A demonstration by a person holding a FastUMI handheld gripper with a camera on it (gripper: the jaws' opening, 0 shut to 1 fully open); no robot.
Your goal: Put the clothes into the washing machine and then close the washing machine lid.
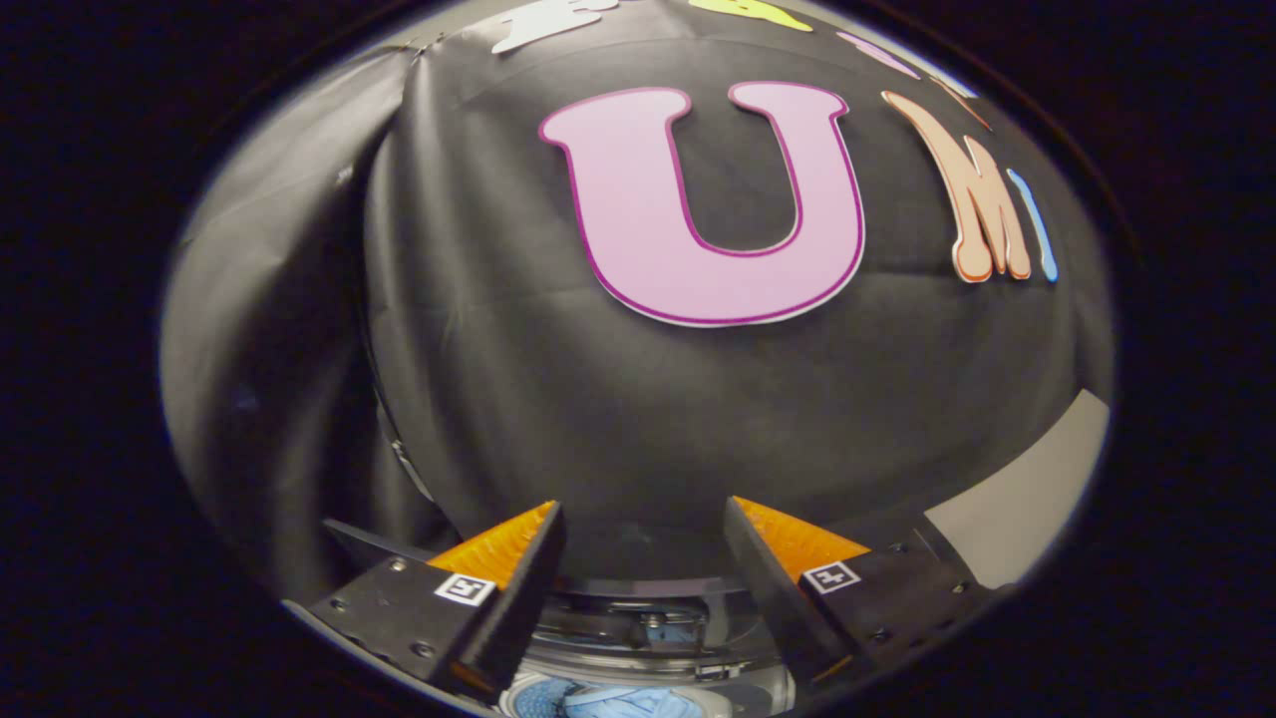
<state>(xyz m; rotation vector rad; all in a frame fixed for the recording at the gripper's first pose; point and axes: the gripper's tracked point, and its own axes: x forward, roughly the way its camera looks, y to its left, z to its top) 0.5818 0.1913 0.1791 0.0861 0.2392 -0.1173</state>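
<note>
— Where does the gripper view look from?

— From the gripper (643,543) itself, along its two spread fingers (508,558), facing the draped black cloth wall (618,399) head-on and close.

— And lower down?

— Between and below the fingers it catches the rim of the round grey washing machine opening (638,638), with pale blue clothes (618,701) inside, very near the lens.

— Anything to the side?

— A pale flat panel (1027,499) beyond the right finger.
</note>
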